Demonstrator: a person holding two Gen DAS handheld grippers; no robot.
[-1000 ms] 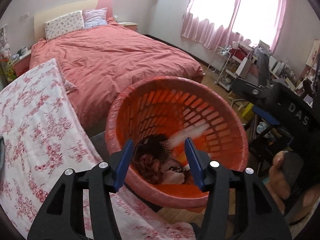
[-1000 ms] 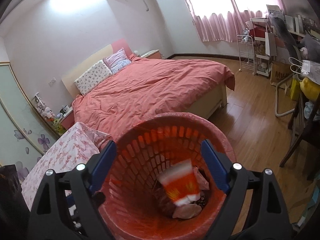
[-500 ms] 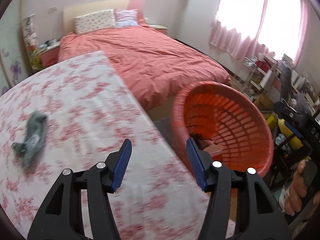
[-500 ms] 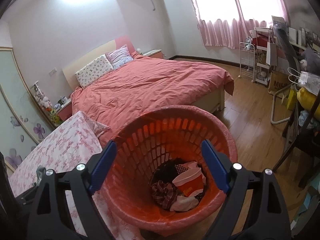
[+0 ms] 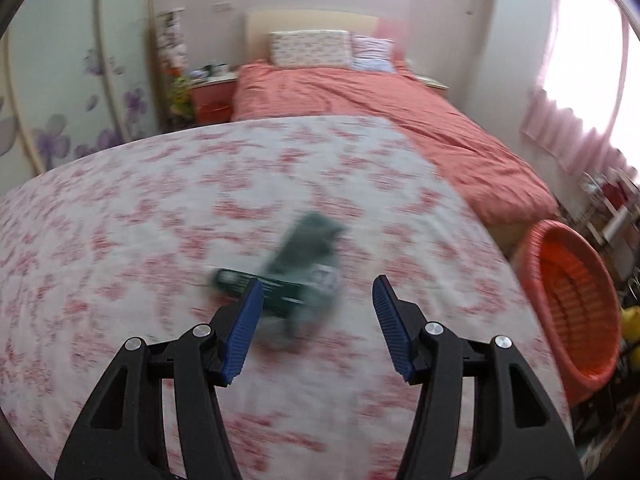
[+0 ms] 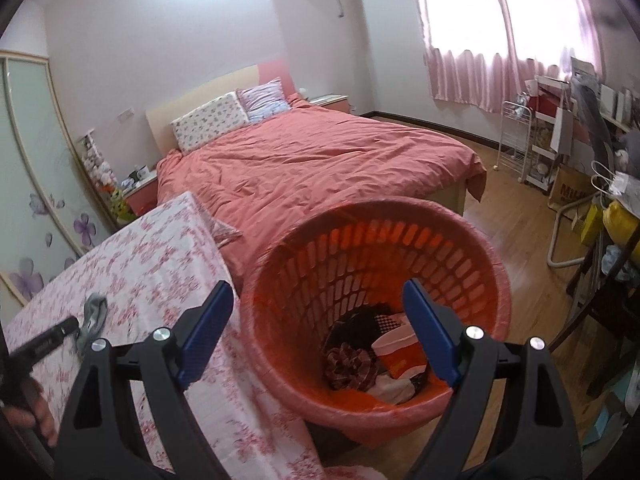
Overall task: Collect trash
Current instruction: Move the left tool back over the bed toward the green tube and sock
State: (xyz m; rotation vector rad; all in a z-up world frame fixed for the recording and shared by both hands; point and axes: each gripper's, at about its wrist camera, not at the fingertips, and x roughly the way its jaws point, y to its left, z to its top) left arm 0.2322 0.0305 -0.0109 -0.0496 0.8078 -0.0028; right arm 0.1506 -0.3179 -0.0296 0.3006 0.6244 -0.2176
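Left gripper (image 5: 316, 312) is spread, nothing between the blue pads. It hangs over the floral-cloth surface (image 5: 140, 208), pointing down at a crumpled grey-green item (image 5: 308, 256), likely a sock or a wrapper; the blur hides which. The item sits centre frame in the left wrist view, just above and slightly left of the gap between the jaws, so it lies dead ahead of that gripper. A dark flat strip of it reaches toward the left pad. Its long axis runs from lower left to upper right in the frame, oblique to the jaw line. I'd judge a small roll of the wrist is needed so the pads close across the narrow side.

Right gripper (image 6: 320, 332) is also wide open and empty, aimed into the red basket (image 6: 496, 264), which already holds a cup and crumpled bits at the bottom. In that view the grey item (image 6: 94, 316) lies at far left on the cloth, with the left gripper's tip right by it.

So the left hand is clearly nearer and the pick is its job. The basket stands off the surface's right edge, lower right in the left wrist view.
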